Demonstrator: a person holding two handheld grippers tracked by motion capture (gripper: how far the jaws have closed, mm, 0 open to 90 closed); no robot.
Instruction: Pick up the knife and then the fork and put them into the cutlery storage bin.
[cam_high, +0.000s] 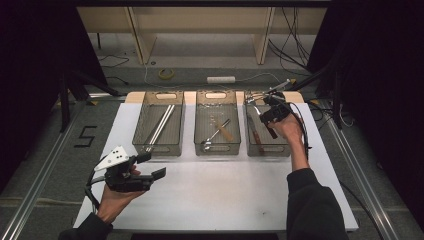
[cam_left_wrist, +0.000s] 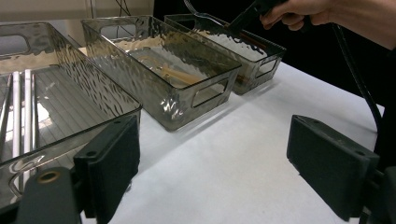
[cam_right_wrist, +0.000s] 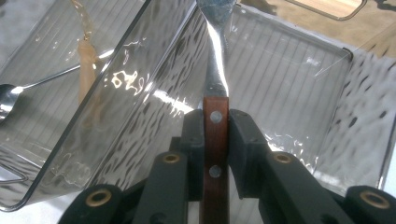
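Right tongs (cam_high: 270, 111), held over the right-hand bin (cam_high: 285, 150) near the far right corner of the bench (cam_high: 225, 195), pinching the wooden handle of a fork (cam_right_wrist: 215, 140); the metal neck of the fork rises beyond the jaws, above the bin's ribbed floor. Left tongs (cam_high: 150, 167), spread wide and holding nothing, hover above the bench near its near left corner, just in front of the left-hand bin (cam_high: 145, 147). The middle bin (cam_high: 200, 147) holds a spoon (cam_high: 216, 134).

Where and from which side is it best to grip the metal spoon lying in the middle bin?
Probably the thin handle of the spoon, near its middle, coming straight down from above. It lies flat and slanted on the floor of the middle bin, whose high walls block side approaches. The open left claw is free.
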